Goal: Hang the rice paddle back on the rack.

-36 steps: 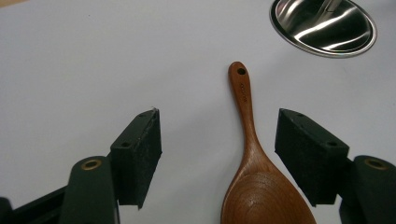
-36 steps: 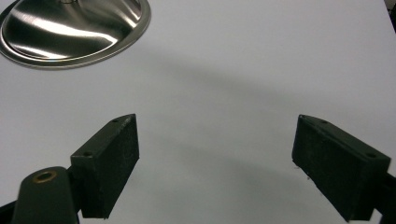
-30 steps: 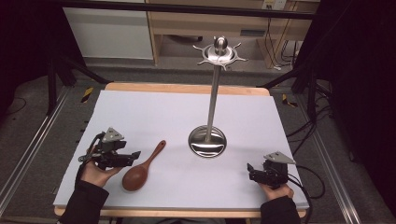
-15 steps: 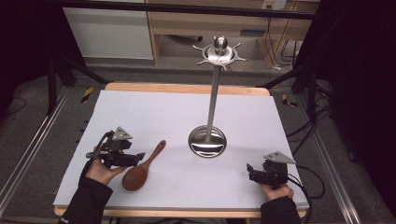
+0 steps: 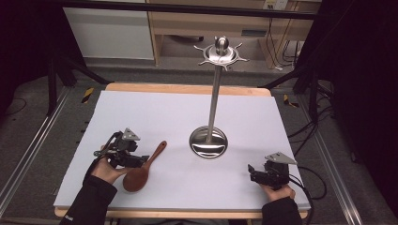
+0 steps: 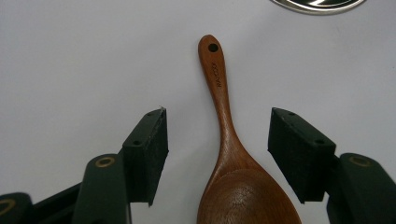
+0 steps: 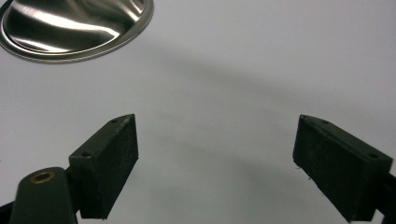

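White, matte sheeting covered the table (image 5: 187,117), edged with pale wood at its far side, and dark floor lay around it. On the sheet's near left part lay a wooden spoon (image 5: 143,168), smooth reddish-brown, its rounded bowl toward the person and its slim handle, pierced by a small hole at the tip, pointing toward a polished steel stand (image 5: 209,140) with a round dished base, a thin upright rod and a crown of hooks on top. The left gripper (image 6: 217,154) straddled the spoon where handle widens into bowl; its blocky black jaws had just been closing but stood apart from the wood on both sides. The right gripper (image 7: 217,163) rested near the table's right front corner, jaws spread wide over bare sheet, the stand's shiny base beyond.
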Demonstrator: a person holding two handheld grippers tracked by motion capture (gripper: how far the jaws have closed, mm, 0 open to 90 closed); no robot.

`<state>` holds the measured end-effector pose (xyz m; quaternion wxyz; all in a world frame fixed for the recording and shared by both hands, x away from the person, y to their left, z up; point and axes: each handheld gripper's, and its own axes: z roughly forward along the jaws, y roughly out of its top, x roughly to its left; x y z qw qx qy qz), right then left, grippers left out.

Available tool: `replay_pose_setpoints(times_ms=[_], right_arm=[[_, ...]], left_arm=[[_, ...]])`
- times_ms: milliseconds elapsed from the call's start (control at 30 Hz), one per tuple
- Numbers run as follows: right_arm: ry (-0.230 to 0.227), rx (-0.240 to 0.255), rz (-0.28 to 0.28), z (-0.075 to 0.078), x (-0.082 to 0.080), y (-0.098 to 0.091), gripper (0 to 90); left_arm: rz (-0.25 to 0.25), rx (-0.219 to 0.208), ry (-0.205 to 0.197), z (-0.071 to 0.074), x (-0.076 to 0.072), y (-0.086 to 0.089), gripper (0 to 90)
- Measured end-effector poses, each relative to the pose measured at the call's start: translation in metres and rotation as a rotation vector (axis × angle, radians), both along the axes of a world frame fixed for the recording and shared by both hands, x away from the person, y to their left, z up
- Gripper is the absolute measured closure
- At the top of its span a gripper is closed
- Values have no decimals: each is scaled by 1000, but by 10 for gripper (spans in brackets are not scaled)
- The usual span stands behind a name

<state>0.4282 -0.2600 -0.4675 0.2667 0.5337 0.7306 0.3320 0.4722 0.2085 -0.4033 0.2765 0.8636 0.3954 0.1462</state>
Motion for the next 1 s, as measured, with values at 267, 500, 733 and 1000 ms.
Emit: replay_pose_setpoints(times_ms=[267,500,733,1000], right_arm=[[-1,-1,1,0,0,0,144],[1,0,2,0,0,0,144],[2,-1,2,0,0,0,144],[3,-2,3,0,0,0,144]], left_arm=[[-15,18,20,-6,4,-9,401],[-18,28,41,-10,7,-14,443],[-17,43,63,-14,11,-17,475],[-17,62,85,-19,15,-23,496]])
